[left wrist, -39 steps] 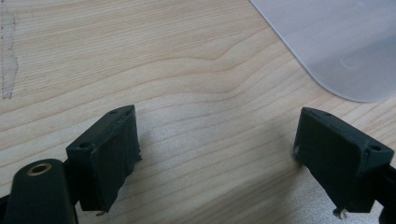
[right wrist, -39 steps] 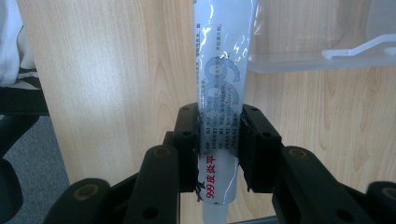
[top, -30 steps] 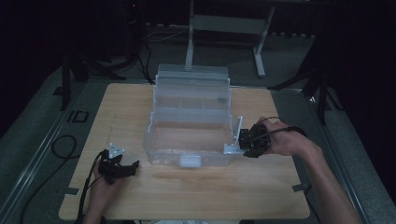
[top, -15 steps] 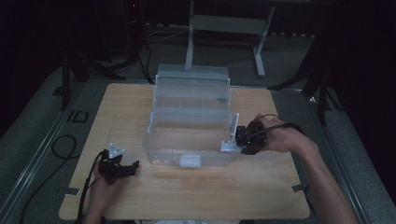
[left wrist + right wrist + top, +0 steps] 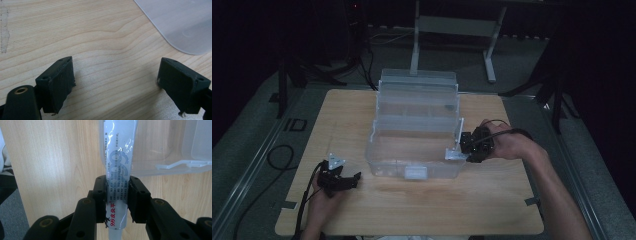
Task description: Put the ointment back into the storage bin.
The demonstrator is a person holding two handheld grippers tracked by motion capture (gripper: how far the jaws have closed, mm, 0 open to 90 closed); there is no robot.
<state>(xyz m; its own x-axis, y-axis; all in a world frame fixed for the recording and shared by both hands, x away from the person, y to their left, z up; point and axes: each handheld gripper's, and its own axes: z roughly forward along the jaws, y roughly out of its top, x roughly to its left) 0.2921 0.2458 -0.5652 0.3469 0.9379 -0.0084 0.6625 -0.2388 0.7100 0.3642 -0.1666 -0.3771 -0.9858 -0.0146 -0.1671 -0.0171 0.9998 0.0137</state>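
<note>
Far left of the bench: left tool resting low on the wood near the front edge, well apart from the box, jaws spread wide with nothing but bare grain between them in the left gripper view. No shift there against the views a second and half a second ago. A rounded corner of frosted plastic at the upper right of that view, probably part of the box.

Centre: clear plastic organiser box, lid up at the back, tiers stepped toward the person, front latch facing forward. Appears empty, though hard to be sure through the glare.

Right: right tool pinching a white ointment tube across its lower body, cap end pointing back toward the hand, crimped end forward. Over the last second, hand and tube moved in from just beside the right wall to a spot where the tube's far end reaches over the box's front right corner. In the right gripper view, the tube's tip lying above the rim, the jaws themselves above bare wood.

Likely meaning: tube on its way into the box, not yet released. Next call probably a little more reach inward before opening, lest the tube tip back over the rim.
</note>
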